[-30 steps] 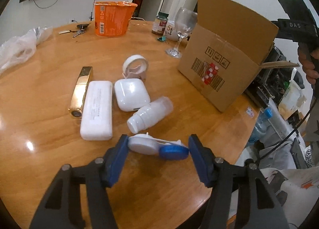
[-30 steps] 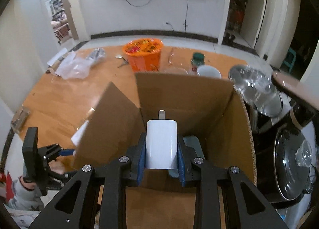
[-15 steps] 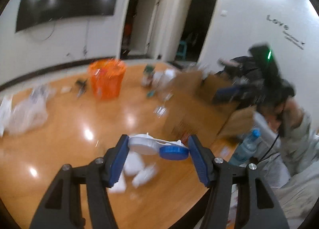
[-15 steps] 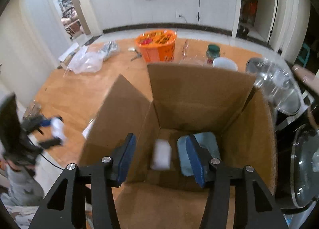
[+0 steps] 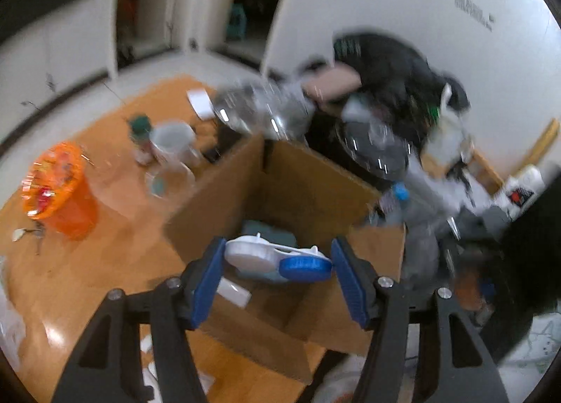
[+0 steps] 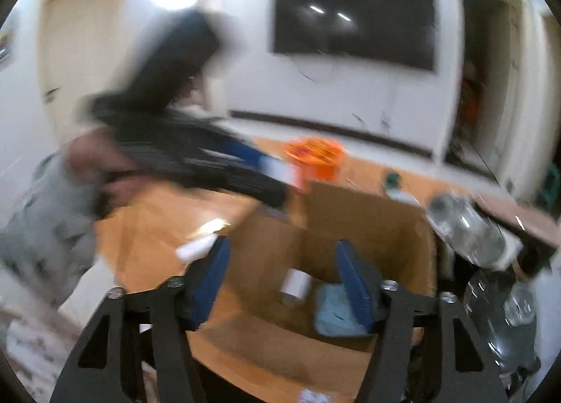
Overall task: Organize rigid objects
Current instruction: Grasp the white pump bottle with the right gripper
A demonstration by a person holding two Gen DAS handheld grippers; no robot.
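My left gripper (image 5: 277, 262) is shut on a white and blue contact lens case (image 5: 277, 258) and holds it above the open cardboard box (image 5: 217, 192). Inside the box lie a white charger block (image 5: 233, 292) and a light blue item (image 5: 268, 230). My right gripper (image 6: 284, 271) is open and empty, above the near edge of the same box (image 6: 364, 213). The white charger block (image 6: 294, 284) and the light blue item (image 6: 329, 311) show on the box floor. The left gripper (image 6: 277, 168) reaches in blurred from the left.
An orange bucket (image 5: 56, 192), a mug (image 5: 173, 141), a green-lidded jar (image 5: 140, 138) and a wine glass (image 5: 168, 180) stand on the wooden table (image 5: 105, 262) left of the box. Pots with glass lids (image 6: 466, 231) sit right of the box. A white bottle (image 6: 196, 248) lies left of it.
My left gripper lifted the lens case off the table and swung it over the box. My right gripper opened, dropped the white charger block into the box and drew back.
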